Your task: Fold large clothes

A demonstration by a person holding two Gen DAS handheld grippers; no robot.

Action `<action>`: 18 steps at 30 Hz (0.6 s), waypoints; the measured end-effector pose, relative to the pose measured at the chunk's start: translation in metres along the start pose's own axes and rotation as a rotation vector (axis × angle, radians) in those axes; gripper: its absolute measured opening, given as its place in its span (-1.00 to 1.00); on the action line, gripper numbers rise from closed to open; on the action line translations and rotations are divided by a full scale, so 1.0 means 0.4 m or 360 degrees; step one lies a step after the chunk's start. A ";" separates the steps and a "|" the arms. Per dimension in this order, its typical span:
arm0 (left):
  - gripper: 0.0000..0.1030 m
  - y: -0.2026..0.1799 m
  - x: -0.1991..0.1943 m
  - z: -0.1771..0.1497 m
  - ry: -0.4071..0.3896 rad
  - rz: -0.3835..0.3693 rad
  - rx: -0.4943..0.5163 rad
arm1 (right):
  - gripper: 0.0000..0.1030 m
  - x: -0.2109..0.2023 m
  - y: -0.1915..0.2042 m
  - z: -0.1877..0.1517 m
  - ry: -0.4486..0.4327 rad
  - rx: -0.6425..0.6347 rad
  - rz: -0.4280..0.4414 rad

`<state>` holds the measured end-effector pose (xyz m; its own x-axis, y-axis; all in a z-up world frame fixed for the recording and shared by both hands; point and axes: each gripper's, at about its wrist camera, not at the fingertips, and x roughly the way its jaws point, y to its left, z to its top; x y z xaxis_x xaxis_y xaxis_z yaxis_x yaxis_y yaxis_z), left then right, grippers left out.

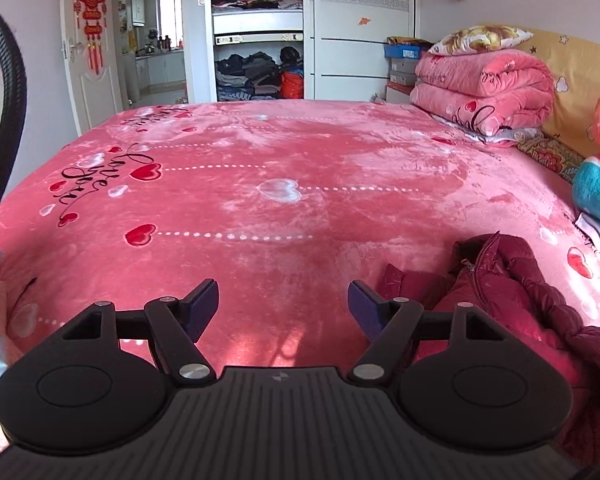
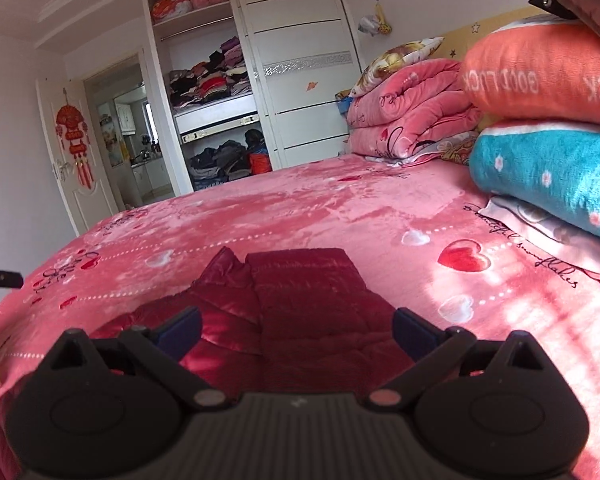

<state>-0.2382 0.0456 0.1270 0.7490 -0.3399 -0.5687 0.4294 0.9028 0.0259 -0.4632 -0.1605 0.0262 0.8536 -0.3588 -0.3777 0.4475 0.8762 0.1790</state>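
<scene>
A dark red padded jacket (image 2: 300, 312) lies on the pink heart-print bed cover (image 2: 300, 208). In the right wrist view it sits straight ahead of my right gripper (image 2: 296, 328), which is open and empty just above it, its fingers spread to either side. In the left wrist view the jacket (image 1: 512, 292) lies bunched at the lower right, its zipper showing. My left gripper (image 1: 283, 304) is open and empty over bare bed cover (image 1: 260, 184), to the left of the jacket.
Folded pink quilts (image 1: 484, 88) with a floral pillow lie at the far right of the bed. An orange cushion (image 2: 540, 80) and a teal blanket (image 2: 548, 172) are stacked near right. An open wardrobe (image 1: 256, 32) and a doorway stand beyond the bed.
</scene>
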 end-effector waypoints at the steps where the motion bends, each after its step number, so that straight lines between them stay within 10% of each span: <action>1: 0.74 -0.002 0.029 -0.003 0.0016 0.0004 0.0009 | 0.94 0.015 0.004 -0.013 0.0020 -0.0046 -0.0021; 12: 0.79 -0.081 0.221 -0.068 0.0259 -0.0187 0.0161 | 0.77 0.105 -0.079 -0.087 0.0191 -0.0189 -0.0304; 18: 0.80 -0.095 0.261 -0.070 0.0366 -0.0347 0.0130 | 0.81 0.099 -0.210 -0.082 0.0239 0.0124 -0.0432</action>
<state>-0.1905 -0.0166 0.0438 0.5055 -0.4461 -0.7386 0.6130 0.7880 -0.0564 -0.4759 -0.2378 -0.0335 0.6536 -0.5196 -0.5502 0.6778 0.7254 0.1202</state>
